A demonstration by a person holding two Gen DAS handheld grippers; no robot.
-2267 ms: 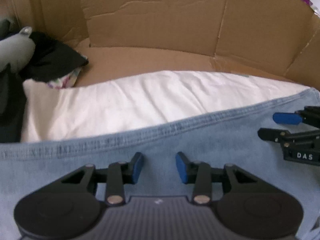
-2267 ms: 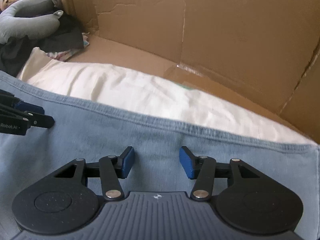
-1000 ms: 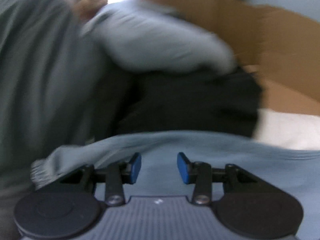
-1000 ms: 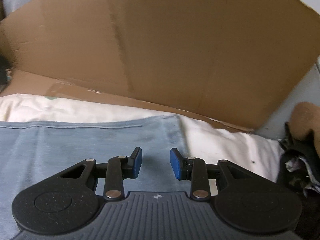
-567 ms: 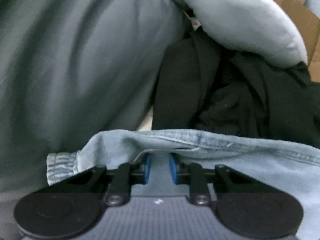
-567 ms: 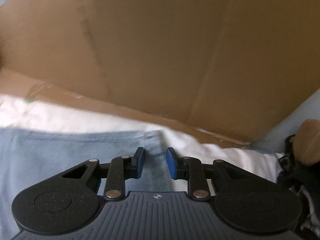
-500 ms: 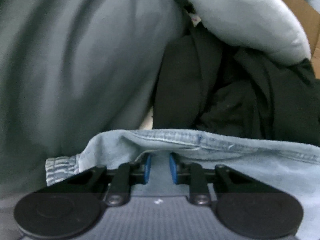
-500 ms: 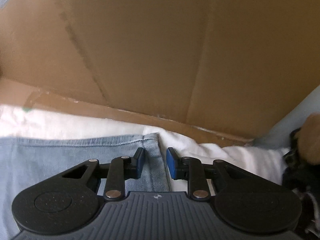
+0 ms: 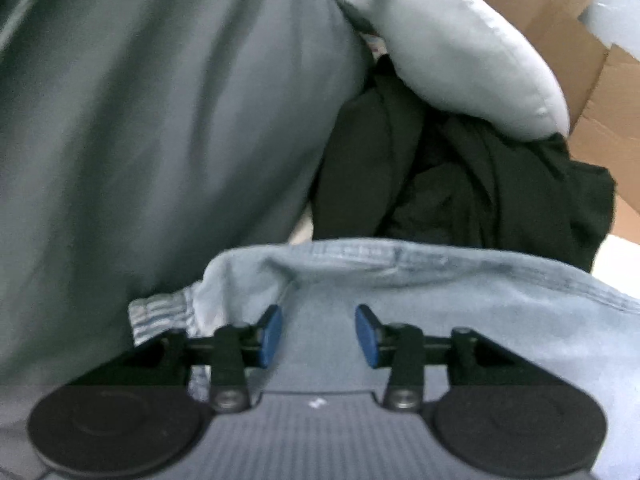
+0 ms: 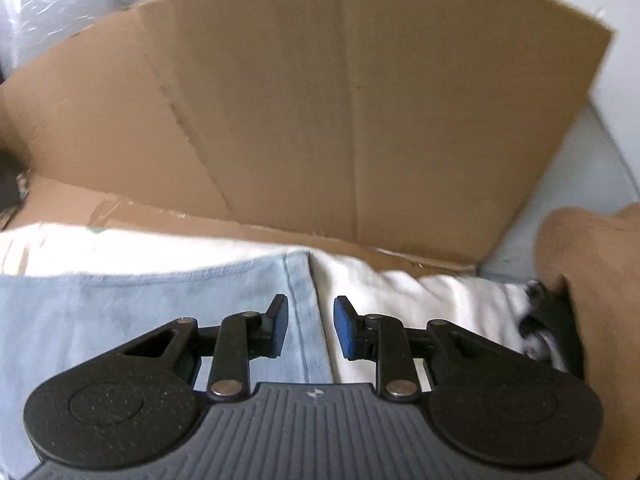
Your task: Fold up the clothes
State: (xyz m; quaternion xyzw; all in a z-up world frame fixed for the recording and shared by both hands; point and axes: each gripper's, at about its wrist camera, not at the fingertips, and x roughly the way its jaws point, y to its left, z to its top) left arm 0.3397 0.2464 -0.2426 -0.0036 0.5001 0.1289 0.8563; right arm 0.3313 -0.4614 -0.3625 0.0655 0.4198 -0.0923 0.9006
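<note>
A light blue denim garment (image 9: 460,292) lies flat on a white cloth (image 10: 160,248). In the left wrist view my left gripper (image 9: 318,334) is open over its left end, where the hem is rumpled and a ribbed cuff (image 9: 160,314) sticks out. In the right wrist view my right gripper (image 10: 310,330) is open and straddles the denim garment's right edge (image 10: 308,312), one finger over denim, the other over the white cloth. Neither gripper holds anything.
A cardboard wall (image 10: 320,120) stands behind the white cloth. On the left, a grey cushion (image 9: 140,140), a pale grey pillow (image 9: 460,52) and black clothes (image 9: 460,192) crowd the denim's end. A tan object (image 10: 592,264) and dark items (image 10: 552,320) sit at the right.
Both grippers have opened: the left one had narrowed on the denim's left hem, the right one near its right edge. Both views have shifted slightly.
</note>
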